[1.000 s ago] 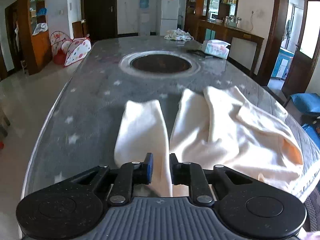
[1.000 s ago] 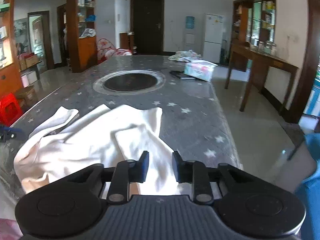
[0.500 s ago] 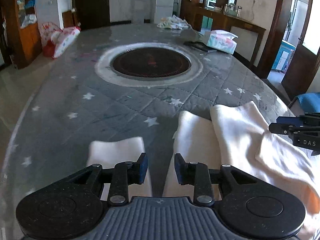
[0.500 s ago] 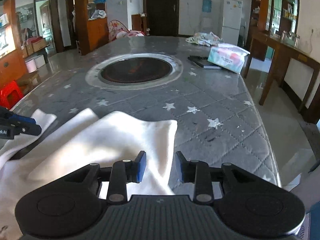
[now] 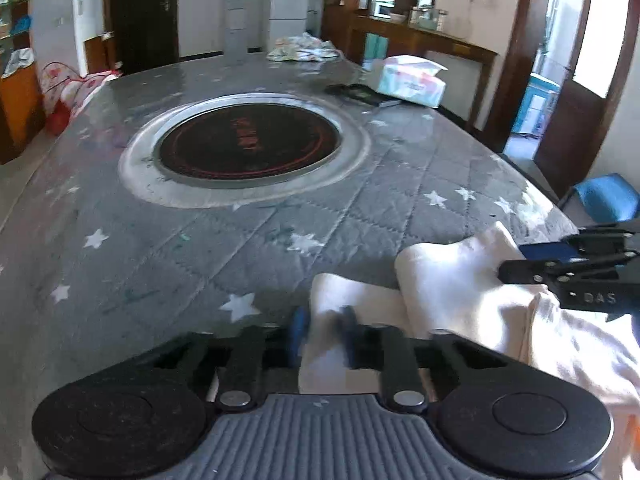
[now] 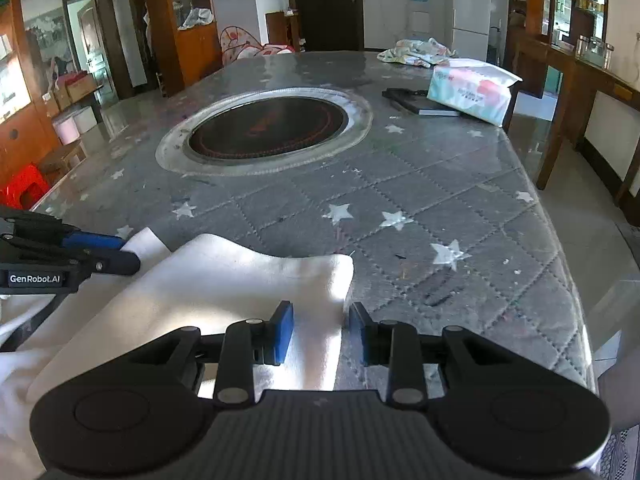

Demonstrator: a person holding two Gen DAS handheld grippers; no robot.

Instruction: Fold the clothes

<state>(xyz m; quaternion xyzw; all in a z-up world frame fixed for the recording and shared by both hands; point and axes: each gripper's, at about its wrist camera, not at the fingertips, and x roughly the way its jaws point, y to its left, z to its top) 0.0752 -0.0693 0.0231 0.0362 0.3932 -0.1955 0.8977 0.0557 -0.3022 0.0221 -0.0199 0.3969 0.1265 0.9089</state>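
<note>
Counter (image 6: 460, 200): open ahead to inset round cooktop (image 6: 266, 128); far right edge blocked by tissue pack (image 6: 472, 90), black book (image 6: 420, 104), crumpled cloth (image 6: 416, 52).

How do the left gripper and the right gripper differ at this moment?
The left gripper has just been closing, its jaws now pinching a cream garment leg; the right gripper stands open, the garment's edge loose between its pads. The left looks blurred, the right sharp. Both have blue pads and point at the same garment.

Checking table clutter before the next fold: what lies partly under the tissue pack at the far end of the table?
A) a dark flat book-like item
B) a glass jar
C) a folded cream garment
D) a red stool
A: in the right wrist view the tissue pack overlaps one end of a dark flat book-like item on the table.
</note>
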